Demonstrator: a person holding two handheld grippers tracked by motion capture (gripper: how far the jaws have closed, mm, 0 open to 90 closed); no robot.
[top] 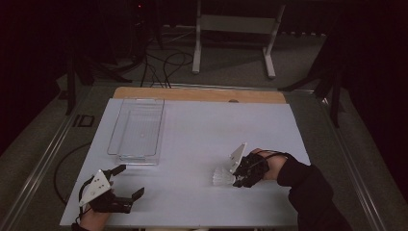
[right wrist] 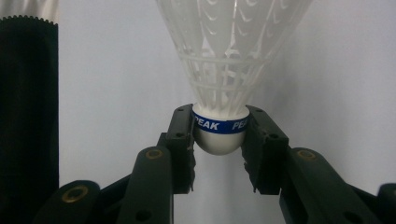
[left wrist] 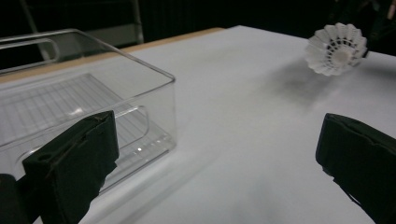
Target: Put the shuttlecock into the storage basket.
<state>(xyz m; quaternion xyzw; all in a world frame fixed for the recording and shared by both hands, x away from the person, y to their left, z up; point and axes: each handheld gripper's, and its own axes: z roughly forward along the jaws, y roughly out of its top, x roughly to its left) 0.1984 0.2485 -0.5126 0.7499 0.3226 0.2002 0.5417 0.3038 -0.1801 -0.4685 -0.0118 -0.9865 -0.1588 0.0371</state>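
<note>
Jaws of the right gripper (right wrist: 218, 140) pinch the shuttlecock (right wrist: 224, 70) by its cork — skirt pointing away along them, low over the table (top: 202, 144). Left gripper (top: 129, 182) gapes, holding nothing. Tray (top: 137, 127) lies far-left of the shuttlecock — nearer the left hand.

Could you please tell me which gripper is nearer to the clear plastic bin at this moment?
Left. The left gripper sits just below the clear plastic bin's near end, jaws open. The right gripper is far across the table, clamping the shuttlecock.
</note>
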